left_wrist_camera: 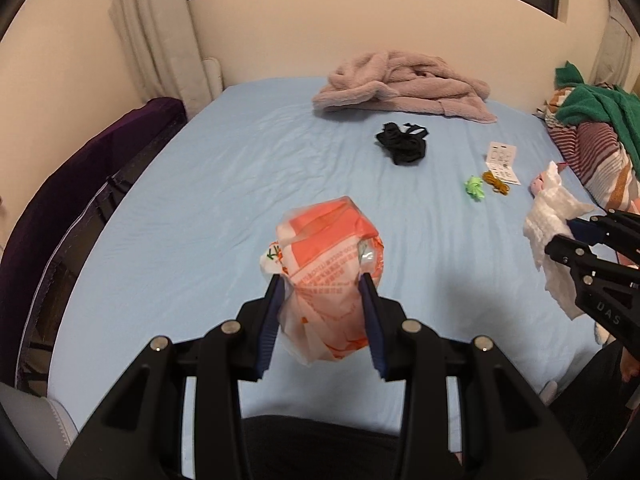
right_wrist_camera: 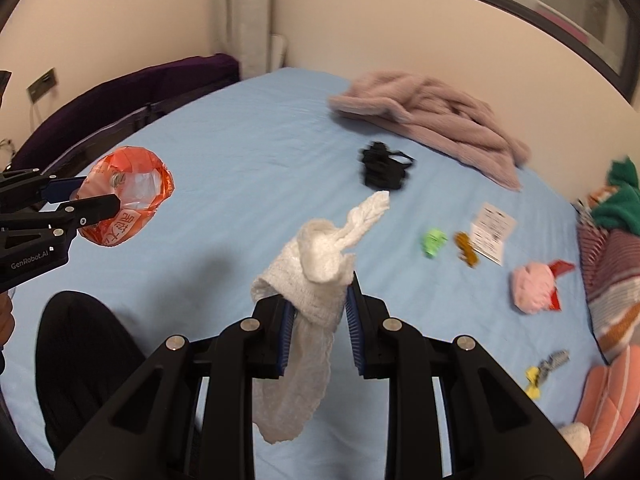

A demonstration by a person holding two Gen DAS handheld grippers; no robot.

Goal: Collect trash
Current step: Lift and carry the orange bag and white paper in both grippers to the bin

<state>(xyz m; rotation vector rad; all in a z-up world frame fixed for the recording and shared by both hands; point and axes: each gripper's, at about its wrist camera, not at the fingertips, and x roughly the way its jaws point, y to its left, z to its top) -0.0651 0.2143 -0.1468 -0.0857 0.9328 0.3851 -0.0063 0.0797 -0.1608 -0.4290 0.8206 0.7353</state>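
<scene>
Left gripper [left_wrist_camera: 323,280] clamps orange wrapper [left_wrist_camera: 328,256] above bed [left_wrist_camera: 200,200]; right gripper [right_wrist_camera: 318,284] pinches white tissue [right_wrist_camera: 316,264].

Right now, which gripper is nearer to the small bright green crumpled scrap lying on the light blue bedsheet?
Right. The right gripper, holding white tissue, hangs just left of the green scrap. The left gripper, holding an orange plastic bag, is farther left.

We see a shiny, crinkly orange plastic bag [left_wrist_camera: 328,276]. The white tissue [right_wrist_camera: 316,280] looks soft, bumpy and dull. The blue bed sheet [left_wrist_camera: 240,168] is smooth cloth. The pink blanket [left_wrist_camera: 404,86] looks fluffy.
</scene>
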